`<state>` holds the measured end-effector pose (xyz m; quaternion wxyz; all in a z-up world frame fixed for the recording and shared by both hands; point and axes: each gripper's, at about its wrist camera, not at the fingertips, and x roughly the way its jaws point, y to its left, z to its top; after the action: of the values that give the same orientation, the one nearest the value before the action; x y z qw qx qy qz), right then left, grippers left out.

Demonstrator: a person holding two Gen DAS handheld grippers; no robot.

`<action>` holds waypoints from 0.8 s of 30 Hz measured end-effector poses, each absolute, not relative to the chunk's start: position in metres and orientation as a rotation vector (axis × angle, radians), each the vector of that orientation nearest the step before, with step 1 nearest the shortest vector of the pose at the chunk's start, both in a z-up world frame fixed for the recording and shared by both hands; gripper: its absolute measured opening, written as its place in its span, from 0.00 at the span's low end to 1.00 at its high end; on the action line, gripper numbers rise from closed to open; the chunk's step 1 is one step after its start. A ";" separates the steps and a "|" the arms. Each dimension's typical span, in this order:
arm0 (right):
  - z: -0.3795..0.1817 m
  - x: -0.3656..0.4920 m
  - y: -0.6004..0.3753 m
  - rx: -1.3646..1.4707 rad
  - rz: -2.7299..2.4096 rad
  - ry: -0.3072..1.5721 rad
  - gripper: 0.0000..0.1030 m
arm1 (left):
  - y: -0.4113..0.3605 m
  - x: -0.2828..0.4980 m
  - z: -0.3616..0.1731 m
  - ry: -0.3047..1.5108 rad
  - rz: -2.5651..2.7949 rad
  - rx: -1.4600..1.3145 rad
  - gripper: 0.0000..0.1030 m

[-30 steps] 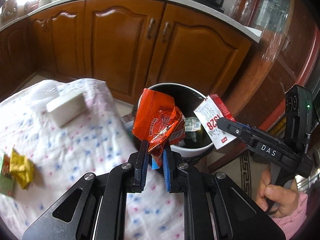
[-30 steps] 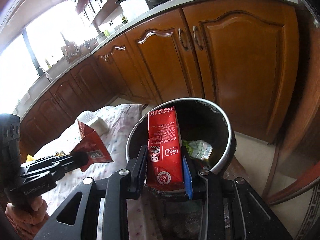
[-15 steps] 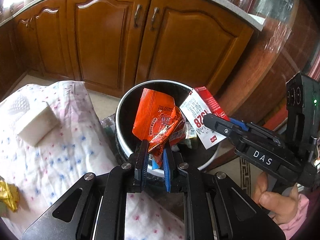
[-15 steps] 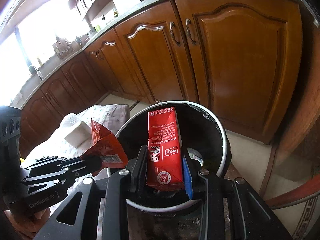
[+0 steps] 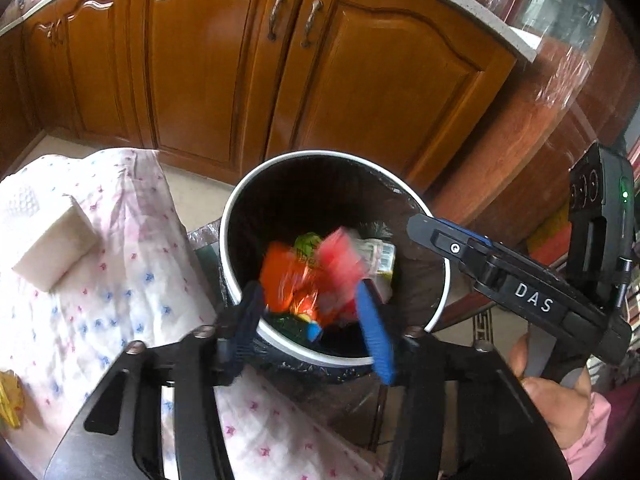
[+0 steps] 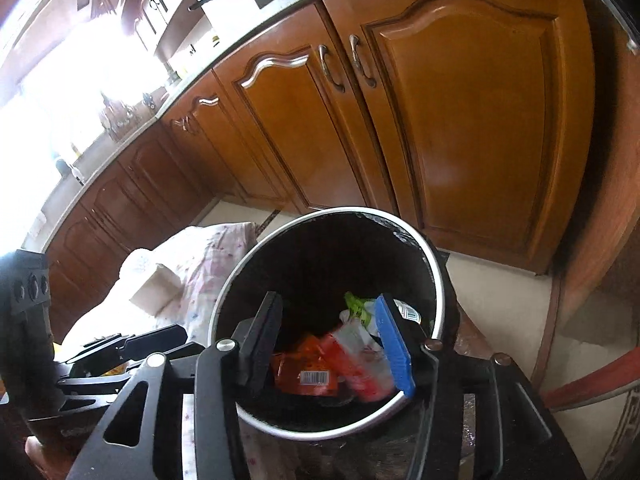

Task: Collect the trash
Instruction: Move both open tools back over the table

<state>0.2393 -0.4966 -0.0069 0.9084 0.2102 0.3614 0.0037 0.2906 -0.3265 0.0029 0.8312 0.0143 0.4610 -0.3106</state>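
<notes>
A round bin with a white rim [image 5: 332, 154] and a black liner stands on the floor by the table; it also shows in the right wrist view [image 6: 440, 292]. My left gripper [image 5: 310, 312] is open over the bin's near rim. The orange wrapper [image 5: 280, 276] and the red carton [image 5: 340, 256] are blurred, falling inside the bin. My right gripper [image 6: 332, 344] is open above the bin; the orange wrapper [image 6: 308, 372] and the red carton [image 6: 356, 364] lie below it inside. The right gripper also shows in the left wrist view [image 5: 424, 228].
A table with a white dotted cloth [image 5: 120, 300] sits left of the bin, with a white block [image 5: 52, 240] and a yellow wrapper [image 5: 10, 400] on it. Wooden cabinets [image 5: 280, 60] stand behind. Green and white trash [image 6: 360, 308] lies in the bin.
Both grippers have opened over the bin. The orange wrapper left the left gripper and the red carton left the right gripper; both have dropped into the bin.
</notes>
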 end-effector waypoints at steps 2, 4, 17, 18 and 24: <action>-0.004 0.234 -0.493 0.441 0.017 0.734 0.54 | -0.320 0.286 0.006 0.969 -0.655 0.021 0.52; -0.001 0.231 -0.489 0.441 0.024 0.724 0.56 | -0.310 0.281 0.008 0.956 -0.648 0.005 0.54; 0.004 0.206 -0.422 0.465 0.158 0.698 0.71 | -0.215 0.249 0.003 0.928 -0.507 -0.125 0.56; 0.003 0.205 -0.416 0.465 0.166 0.701 0.71 | -0.204 0.244 0.001 0.924 -0.490 -0.133 0.56; -0.004 0.209 -0.385 0.456 0.217 0.732 0.71 | -0.156 0.230 -0.004 0.917 -0.416 -0.183 0.56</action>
<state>0.2088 -0.3845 -0.0039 0.9028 0.2206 0.3541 0.1048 0.2298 -0.1560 -0.0036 0.8719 -0.0874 0.4387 -0.1991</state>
